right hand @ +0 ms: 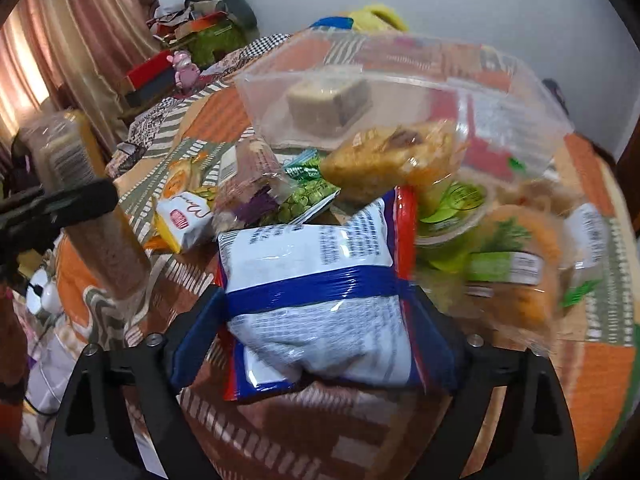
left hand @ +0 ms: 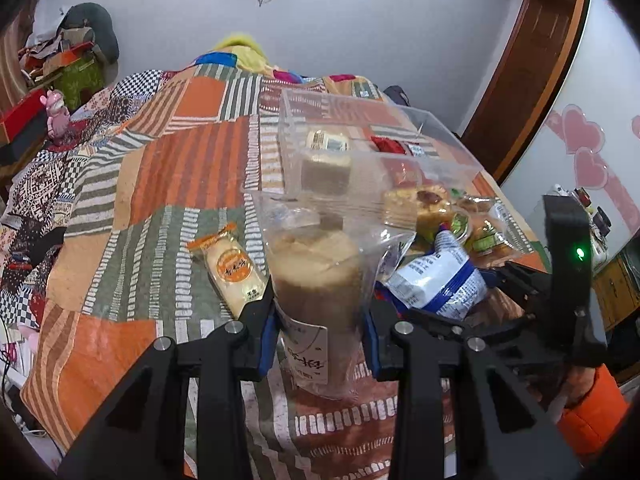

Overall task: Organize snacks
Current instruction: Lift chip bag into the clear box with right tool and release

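Clear plastic box point(left hand: 436, 148) sits on the patchwork bed point(left hand: 180, 168), holding a wrapped brown cake square point(left hand: 326, 172) and some red packets point(left hand: 386, 146), blurry. Left claw point(left hand: 320, 332) is clamped on a clear-wrapped brown cake point(left hand: 316, 284), lifted just in front of the box. Right claw point(right hand: 316, 332) stands wide around a white-and-blue snack bag point(right hand: 320, 292); pressing or not, can't tell. Loose snacks point(right hand: 304, 196) are piled beside the box

Soft indoor light, fisheye bending with dark corners; right view motion-blurred.
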A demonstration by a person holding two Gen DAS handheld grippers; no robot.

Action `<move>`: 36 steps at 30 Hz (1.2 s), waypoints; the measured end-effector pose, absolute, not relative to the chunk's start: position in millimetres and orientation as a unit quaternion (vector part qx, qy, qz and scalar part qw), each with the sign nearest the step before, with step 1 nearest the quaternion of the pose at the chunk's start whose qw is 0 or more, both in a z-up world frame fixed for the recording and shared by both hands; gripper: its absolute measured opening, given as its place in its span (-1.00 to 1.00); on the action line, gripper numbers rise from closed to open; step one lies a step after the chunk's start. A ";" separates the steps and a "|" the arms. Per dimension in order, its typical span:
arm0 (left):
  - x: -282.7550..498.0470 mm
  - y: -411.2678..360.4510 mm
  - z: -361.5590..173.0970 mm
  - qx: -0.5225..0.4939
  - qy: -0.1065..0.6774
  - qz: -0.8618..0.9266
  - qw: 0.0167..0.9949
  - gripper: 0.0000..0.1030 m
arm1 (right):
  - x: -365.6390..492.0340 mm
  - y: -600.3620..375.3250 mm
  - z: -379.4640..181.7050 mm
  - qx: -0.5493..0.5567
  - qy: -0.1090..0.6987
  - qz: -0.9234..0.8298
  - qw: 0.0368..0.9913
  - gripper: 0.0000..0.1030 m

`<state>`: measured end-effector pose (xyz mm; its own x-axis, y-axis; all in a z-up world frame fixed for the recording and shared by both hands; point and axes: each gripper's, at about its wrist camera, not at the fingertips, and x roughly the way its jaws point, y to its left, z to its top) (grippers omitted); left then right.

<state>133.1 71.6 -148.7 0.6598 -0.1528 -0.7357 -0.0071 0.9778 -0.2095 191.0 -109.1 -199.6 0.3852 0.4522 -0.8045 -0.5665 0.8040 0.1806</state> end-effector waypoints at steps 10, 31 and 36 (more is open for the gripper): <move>137.3 73.2 -145.4 -0.100 0.408 -0.044 0.907 -0.32 | 178.9 -113.3 -187.4 -0.084 0.429 0.318 0.841 0.13; 238.5 23.7 -61.8 -0.053 0.330 -0.070 0.940 -0.32 | 235.6 -167.2 -91.7 -0.035 0.321 0.258 0.911 0.14; 272.5 13.8 -60.2 -0.048 0.327 -0.068 0.941 -0.32 | 263.7 -164.6 -93.5 -0.040 0.322 0.241 0.915 0.14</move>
<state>272.5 13.8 -60.2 0.7764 -0.1583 -0.6100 0.0960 0.9864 -0.1338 263.7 -164.6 -93.5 0.6761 0.4153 -0.6086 -0.4674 0.8803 0.0814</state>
